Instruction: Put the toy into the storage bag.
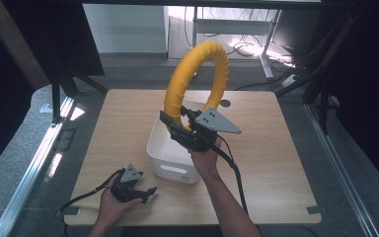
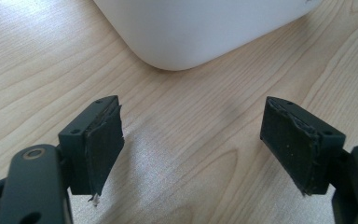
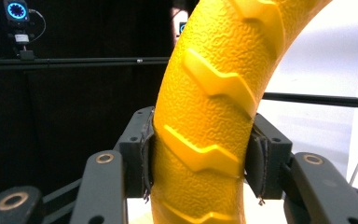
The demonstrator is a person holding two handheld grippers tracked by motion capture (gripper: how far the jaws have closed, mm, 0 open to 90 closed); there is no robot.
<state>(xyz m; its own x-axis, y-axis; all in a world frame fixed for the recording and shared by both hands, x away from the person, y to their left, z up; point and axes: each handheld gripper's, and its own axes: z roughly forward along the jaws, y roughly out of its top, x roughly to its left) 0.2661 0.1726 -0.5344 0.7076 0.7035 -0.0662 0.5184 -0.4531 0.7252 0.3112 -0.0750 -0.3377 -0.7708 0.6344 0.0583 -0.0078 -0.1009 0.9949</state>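
The wooden surface (image 1: 276, 163) takes up most of the floor space here, with grey flooring around it. Rising over the middle of it is a big yellow ring (image 1: 202, 74), a textured hoop with raised zigzag ridges, held upright so that its top arches well above the surface and its lower part hangs over a white bin (image 1: 170, 155). That bin, rounded at the corners with a slot handle in its near wall, sits on the surface near the centre.

The right tool (image 1: 180, 129) is clamped onto the ring low on its left side; in the right gripper view both pads press against the yellow ring (image 3: 209, 121) from either flank, and the right hand (image 1: 205, 160) holds the tool up above the bin.

The left tool (image 1: 145, 192) rests low at the near left edge of the surface, cradled in the left hand (image 1: 113, 202). Its jaws stand wide apart with bare wood between them, pointing toward the bin's rounded corner (image 2: 186, 32), which lies just ahead.
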